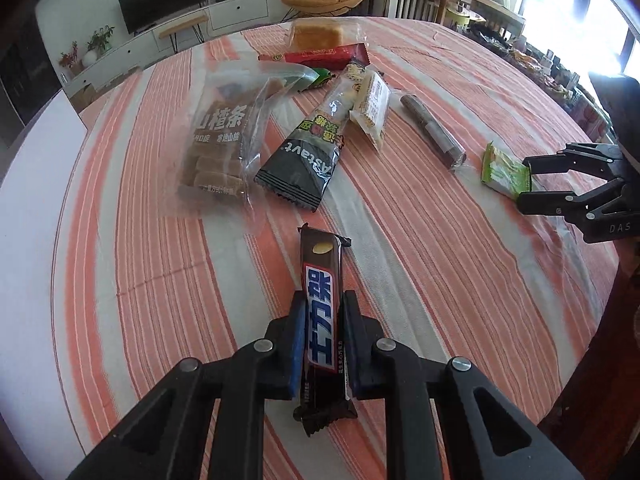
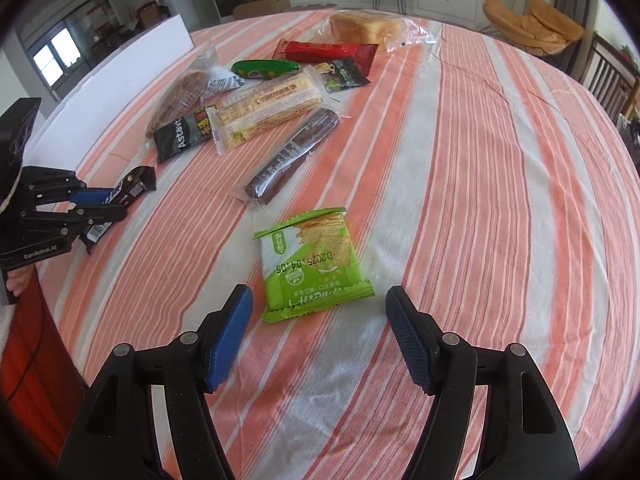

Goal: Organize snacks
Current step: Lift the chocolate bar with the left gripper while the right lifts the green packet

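The left gripper had its jaws clamped across the chocolate bar, mid-length, the bar lying on the striped tabletop nearer than the snack pile. Judged light and fairly stiff, with a slick wrapper; a flat-side hold suits it. The right gripper stood wide open, holding nothing, just short of the green cracker packet. That packet looked light, crinkly and breakable; best taken by its edges.

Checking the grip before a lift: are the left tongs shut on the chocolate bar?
Shut. The left tongs have both blue pads pressed against the sides of the chocolate bar.
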A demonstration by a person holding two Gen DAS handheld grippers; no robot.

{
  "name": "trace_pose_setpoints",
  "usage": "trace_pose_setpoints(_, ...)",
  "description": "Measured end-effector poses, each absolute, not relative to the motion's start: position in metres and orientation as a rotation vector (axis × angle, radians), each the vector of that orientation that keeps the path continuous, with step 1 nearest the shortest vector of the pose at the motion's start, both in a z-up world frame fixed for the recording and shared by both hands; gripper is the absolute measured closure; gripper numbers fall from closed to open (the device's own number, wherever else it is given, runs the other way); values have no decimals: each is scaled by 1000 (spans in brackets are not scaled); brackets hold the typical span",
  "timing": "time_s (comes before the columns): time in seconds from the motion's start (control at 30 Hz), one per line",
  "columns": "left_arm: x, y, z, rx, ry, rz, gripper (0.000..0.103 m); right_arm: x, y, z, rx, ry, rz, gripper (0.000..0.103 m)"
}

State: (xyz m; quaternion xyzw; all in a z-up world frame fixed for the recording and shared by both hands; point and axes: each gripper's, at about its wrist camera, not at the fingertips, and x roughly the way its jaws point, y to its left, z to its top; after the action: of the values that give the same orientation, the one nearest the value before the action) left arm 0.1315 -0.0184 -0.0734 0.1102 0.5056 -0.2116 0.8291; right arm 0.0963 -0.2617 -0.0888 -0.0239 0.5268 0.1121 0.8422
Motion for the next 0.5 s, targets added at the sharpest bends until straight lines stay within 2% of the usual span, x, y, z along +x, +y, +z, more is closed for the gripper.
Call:
trace_pose_setpoints(0.13,122,1,-69,102,1038,-395,86,110,-249,-90,-83,1112,218,27)
trace_pose_setpoints(0.17,121,7,-67,61,1030,-385,86,112,-246,-90,-107,1123,207,32)
trace_pose_setpoints(0.2,119,13,-66,32,1023,-381,86,113,-242,-88,-143,1130,191,49)
trace_pose_setpoints(0.23,116,17,-64,5,1015,-378,86,112,-240,-87,-153,1138,179,51)
trace_pose_setpoints(0.5,101,55,-41,-193,1006,-375,86,91,-222,-57,68,1142,247,52)
